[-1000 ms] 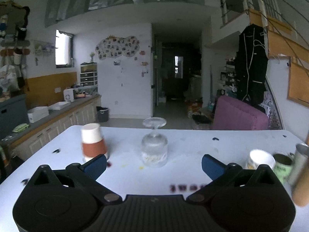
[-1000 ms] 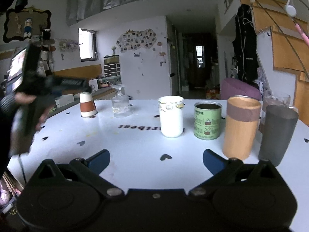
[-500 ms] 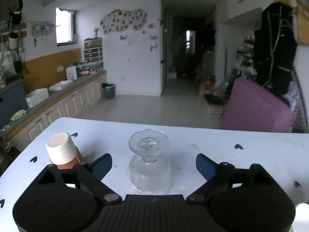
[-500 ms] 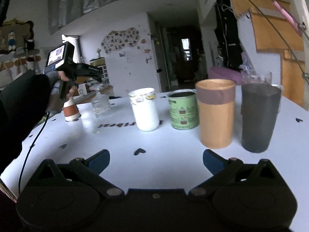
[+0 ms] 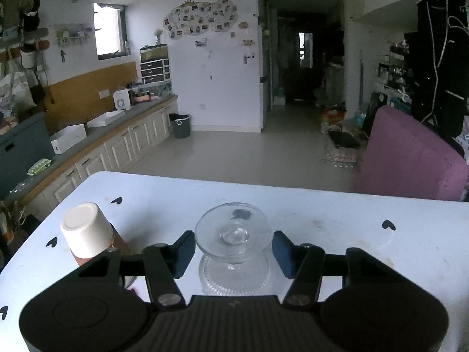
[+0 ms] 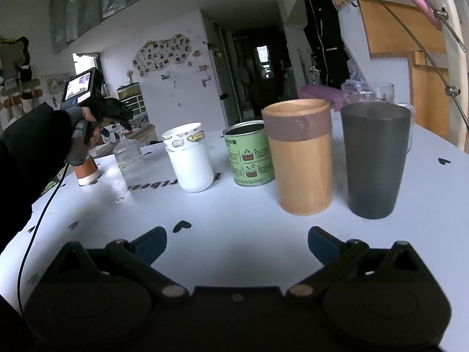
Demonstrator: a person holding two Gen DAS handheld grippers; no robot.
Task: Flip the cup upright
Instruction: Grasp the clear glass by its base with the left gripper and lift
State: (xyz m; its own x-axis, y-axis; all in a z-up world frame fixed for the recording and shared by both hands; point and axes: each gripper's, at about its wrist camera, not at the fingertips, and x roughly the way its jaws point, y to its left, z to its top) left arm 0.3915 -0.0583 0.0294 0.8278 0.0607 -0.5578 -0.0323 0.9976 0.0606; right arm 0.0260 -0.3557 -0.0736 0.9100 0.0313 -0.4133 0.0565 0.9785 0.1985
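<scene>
A clear footed glass cup [image 5: 233, 236] stands upside down on the white table [image 5: 337, 220], foot uppermost. My left gripper [image 5: 233, 253] is open, its blue fingers on either side of the cup just below the foot, narrowly apart from the glass. The cup also shows small in the right wrist view [image 6: 128, 153] under the left gripper [image 6: 112, 127]. My right gripper [image 6: 236, 243] is open and empty, low over the table near its front.
An upside-down white and brown paper cup [image 5: 88, 236] stands just left of the glass. Upright in a row in the right wrist view: a white cup [image 6: 190, 157], a green tin [image 6: 249, 154], a tan wooden cup [image 6: 302, 155], a dark grey tumbler [image 6: 375, 158].
My left gripper has moved forward over the glass cup and its fingers have narrowed around it. My right gripper has shifted a little closer to the row of cups.
</scene>
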